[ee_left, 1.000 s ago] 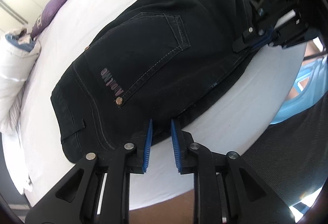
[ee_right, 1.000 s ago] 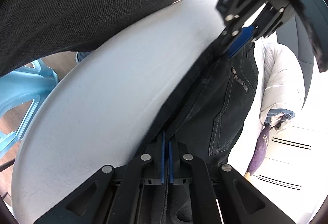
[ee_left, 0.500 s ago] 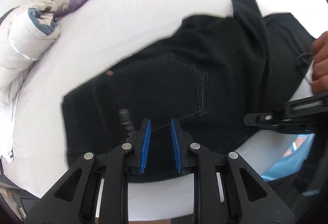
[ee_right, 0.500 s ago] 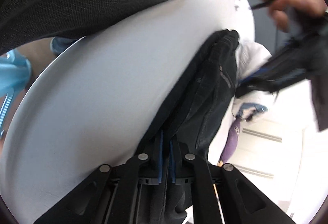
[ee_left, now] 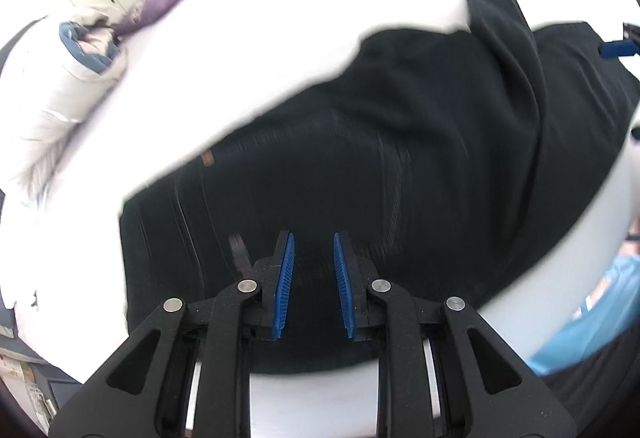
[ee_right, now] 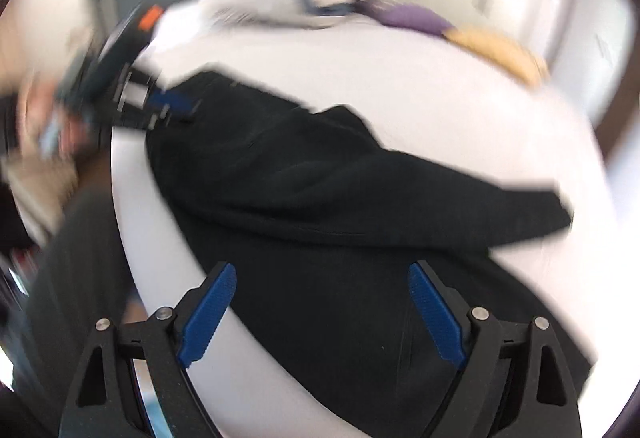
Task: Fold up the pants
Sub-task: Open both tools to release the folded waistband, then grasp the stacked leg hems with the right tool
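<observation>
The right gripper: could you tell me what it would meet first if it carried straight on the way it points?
Most likely the black pants on the white table, lying directly ahead between the open right gripper's jaws; depth is unclear.

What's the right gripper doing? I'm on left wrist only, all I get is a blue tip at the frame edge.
Observer: The right gripper is wide open. Its jaws have just been opening, and the pads press on nothing.
Operator: Is it over the pants?
Observer: Partly. One pad shows over the black pants, the other over the bare edge of the white table.
Operator: How does my gripper look from there?
Observer: The left gripper is blurred, at the far-left end of the pants. I cannot tell whether it touches cloth.
</observation>
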`<action>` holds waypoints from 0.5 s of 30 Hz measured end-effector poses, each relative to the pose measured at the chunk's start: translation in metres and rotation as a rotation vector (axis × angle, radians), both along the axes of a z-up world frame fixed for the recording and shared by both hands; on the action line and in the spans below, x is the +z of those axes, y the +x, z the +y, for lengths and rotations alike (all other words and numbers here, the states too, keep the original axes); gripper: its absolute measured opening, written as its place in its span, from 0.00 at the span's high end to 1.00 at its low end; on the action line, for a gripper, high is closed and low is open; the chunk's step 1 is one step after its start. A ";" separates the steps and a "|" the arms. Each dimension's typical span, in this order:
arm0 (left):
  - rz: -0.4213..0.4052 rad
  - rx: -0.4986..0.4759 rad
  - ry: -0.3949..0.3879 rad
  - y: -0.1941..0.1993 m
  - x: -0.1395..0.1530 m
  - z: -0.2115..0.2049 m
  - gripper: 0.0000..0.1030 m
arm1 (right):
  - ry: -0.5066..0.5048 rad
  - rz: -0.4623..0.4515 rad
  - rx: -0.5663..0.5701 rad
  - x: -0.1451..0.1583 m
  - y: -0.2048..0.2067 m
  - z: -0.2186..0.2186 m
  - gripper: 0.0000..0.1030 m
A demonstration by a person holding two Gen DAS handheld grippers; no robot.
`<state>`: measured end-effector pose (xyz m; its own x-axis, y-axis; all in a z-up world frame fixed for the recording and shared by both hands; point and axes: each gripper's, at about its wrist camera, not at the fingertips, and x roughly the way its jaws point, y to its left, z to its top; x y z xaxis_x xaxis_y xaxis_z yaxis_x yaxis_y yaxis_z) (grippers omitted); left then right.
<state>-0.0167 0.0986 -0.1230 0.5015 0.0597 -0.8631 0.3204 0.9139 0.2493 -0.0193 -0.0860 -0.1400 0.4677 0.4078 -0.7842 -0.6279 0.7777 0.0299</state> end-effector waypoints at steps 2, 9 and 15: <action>-0.015 0.010 -0.002 0.013 0.002 -0.009 0.81 | 0.184 0.113 -0.159 0.004 0.033 -0.046 0.16; 0.091 0.048 0.078 0.034 -0.056 -0.037 0.81 | 0.675 0.286 -0.623 -0.017 0.120 -0.196 0.18; 0.155 0.070 0.040 0.042 -0.053 -0.035 0.82 | 0.825 0.410 -0.772 -0.060 0.181 -0.241 0.24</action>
<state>0.0257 0.0633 -0.1764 0.3560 0.1256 -0.9260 0.2942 0.9255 0.2386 0.1613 -0.3266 -0.2001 0.5866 0.5792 -0.5660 0.1677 0.5969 0.7846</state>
